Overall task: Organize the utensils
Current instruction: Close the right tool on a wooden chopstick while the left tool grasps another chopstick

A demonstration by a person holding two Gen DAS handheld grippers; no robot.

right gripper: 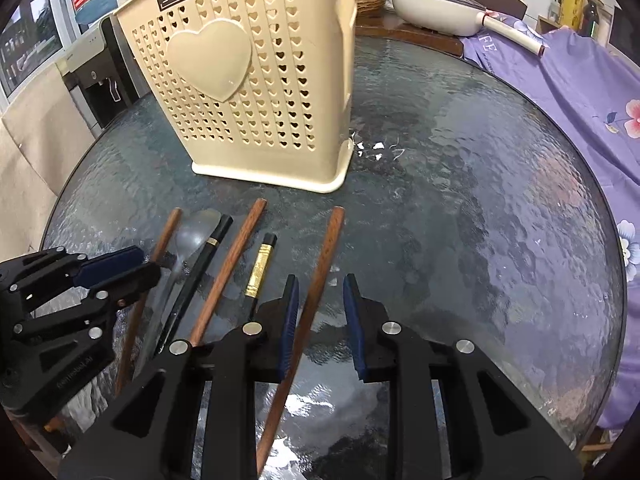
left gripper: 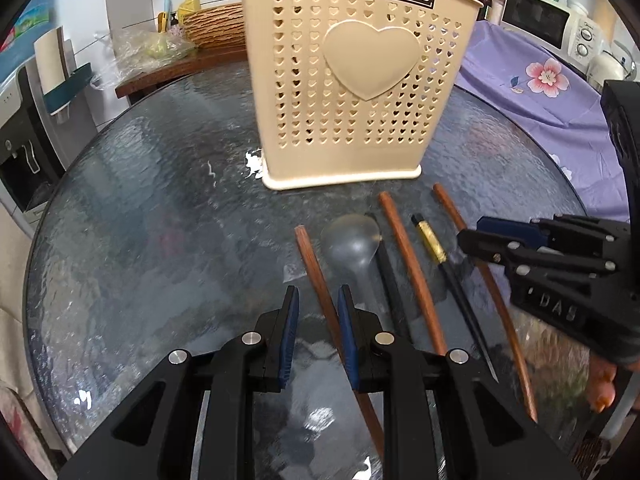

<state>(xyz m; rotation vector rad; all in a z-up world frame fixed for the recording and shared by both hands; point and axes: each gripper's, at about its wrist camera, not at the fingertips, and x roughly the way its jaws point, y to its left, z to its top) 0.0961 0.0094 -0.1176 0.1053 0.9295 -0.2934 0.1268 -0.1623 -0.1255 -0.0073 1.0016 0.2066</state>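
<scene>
A cream utensil holder [left gripper: 352, 80] with heart holes stands upright on the round glass table [left gripper: 140, 220]; it also shows in the right wrist view [right gripper: 256, 92]. Several chopsticks and a clear spoon [left gripper: 352, 240] lie flat in front of it. My left gripper [left gripper: 318, 300] is open, with the leftmost brown chopstick [left gripper: 316, 276] between its fingers. My right gripper [right gripper: 320, 292] is open, with the rightmost brown chopstick [right gripper: 320, 272] between its fingers. A black chopstick with a gold band [right gripper: 258, 272] and another brown chopstick [right gripper: 228, 272] lie between them.
A purple floral cloth [right gripper: 568, 92] covers furniture to the right. A white pan [right gripper: 440, 8] and a woven basket [left gripper: 216, 26] sit on a wooden surface behind the table. A microwave [left gripper: 548, 20] stands far right, a water dispenser [right gripper: 96, 80] far left.
</scene>
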